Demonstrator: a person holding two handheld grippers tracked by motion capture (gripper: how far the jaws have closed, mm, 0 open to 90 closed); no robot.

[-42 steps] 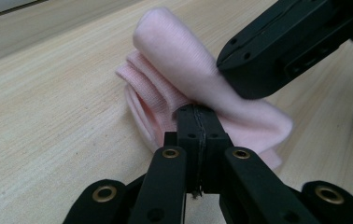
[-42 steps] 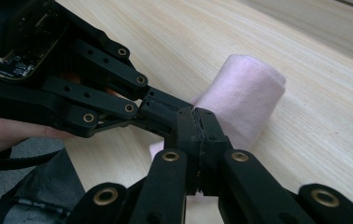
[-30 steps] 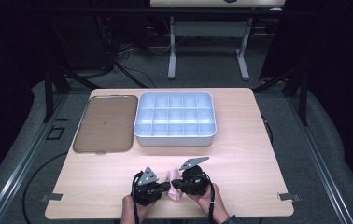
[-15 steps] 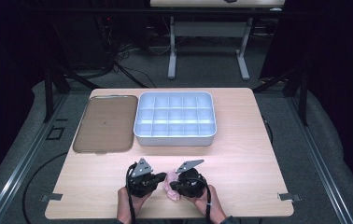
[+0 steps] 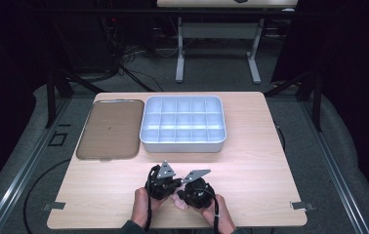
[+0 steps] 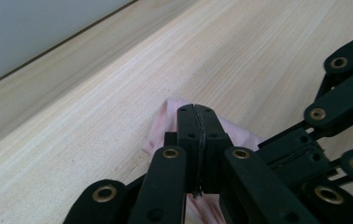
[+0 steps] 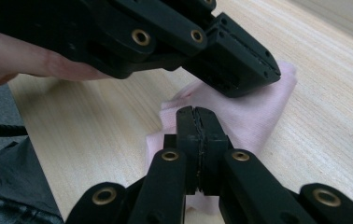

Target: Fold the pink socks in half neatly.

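Brown tray [image 5: 109, 127]: From the high view I see it lying flat at the far left of the wooden table [image 5: 251, 161], just beside the compartment box.

Compartment box [image 5: 182, 124]: A pale blue-white divided bin sits at the table's far middle, its cells empty as far as I can make out from above.

Left gripper [image 5: 165, 184]: I hold it low at the near edge of the table. In its own view [image 6: 197, 116] the two black jaws stand pressed together with no gap, pinching the pink cloth [image 6: 165, 122], which spreads out from under the tips onto the wood.

Pink cloth: It lies on the table at the near edge, between the two grippers; from above I see just a small pale patch [image 5: 177, 199] beneath them.

Right gripper [image 5: 192, 191]: It sits just beside the left one, the two nearly touching. In its own view [image 7: 197, 116] the jaws are likewise closed tight, with cloth [image 7: 254, 112] caught between them.

Left gripper view: It gives me the cloth's corner, the wood grain and part of the other gripper's linkage at right.

Right gripper view: It gives me the left gripper [image 7: 270, 70] from the side, clamped on the far, raised part of the cloth, with a hand [image 7: 20, 56] behind it.
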